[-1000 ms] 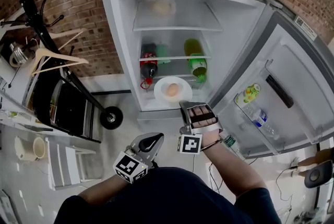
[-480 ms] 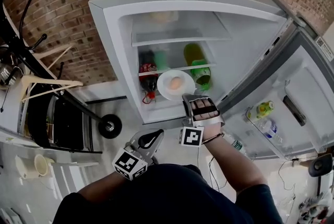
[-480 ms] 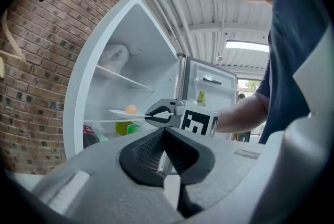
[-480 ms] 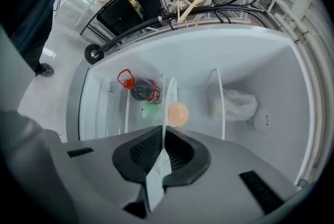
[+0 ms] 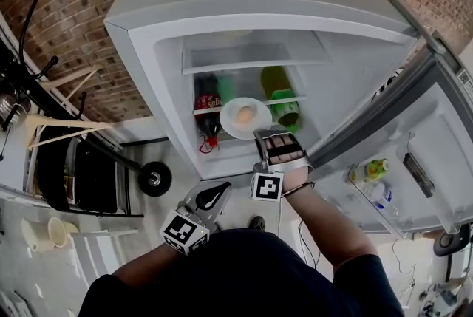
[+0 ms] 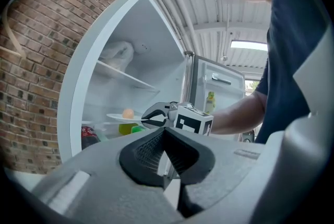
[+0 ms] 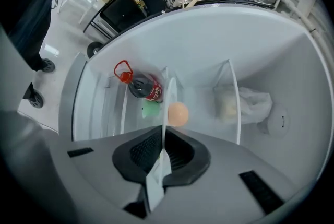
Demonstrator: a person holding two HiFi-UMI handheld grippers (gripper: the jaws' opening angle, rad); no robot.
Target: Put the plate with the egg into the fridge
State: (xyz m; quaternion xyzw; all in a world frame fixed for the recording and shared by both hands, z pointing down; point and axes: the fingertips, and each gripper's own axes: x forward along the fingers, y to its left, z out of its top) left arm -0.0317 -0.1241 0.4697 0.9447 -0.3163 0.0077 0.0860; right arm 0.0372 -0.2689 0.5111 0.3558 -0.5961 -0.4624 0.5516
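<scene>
A white plate with a tan egg on it hangs in the open fridge, level with the middle shelf. My right gripper is shut on the plate's near rim. In the right gripper view the plate stands edge-on between the jaws, with the egg just past them. Whether the plate rests on a shelf I cannot tell. My left gripper stays low near my body, shut with nothing in it. The left gripper view shows the plate, the egg and the right gripper ahead.
A cola bottle and a green bottle stand on the shelf behind the plate. A pale bag lies on the shelf above. The fridge door stands open at right with bottles in its rack. A black wheeled stand is at left.
The right gripper has carried the plate up from the lower shelf front to the middle shelf level, further into the fridge. The left gripper has stayed put.
</scene>
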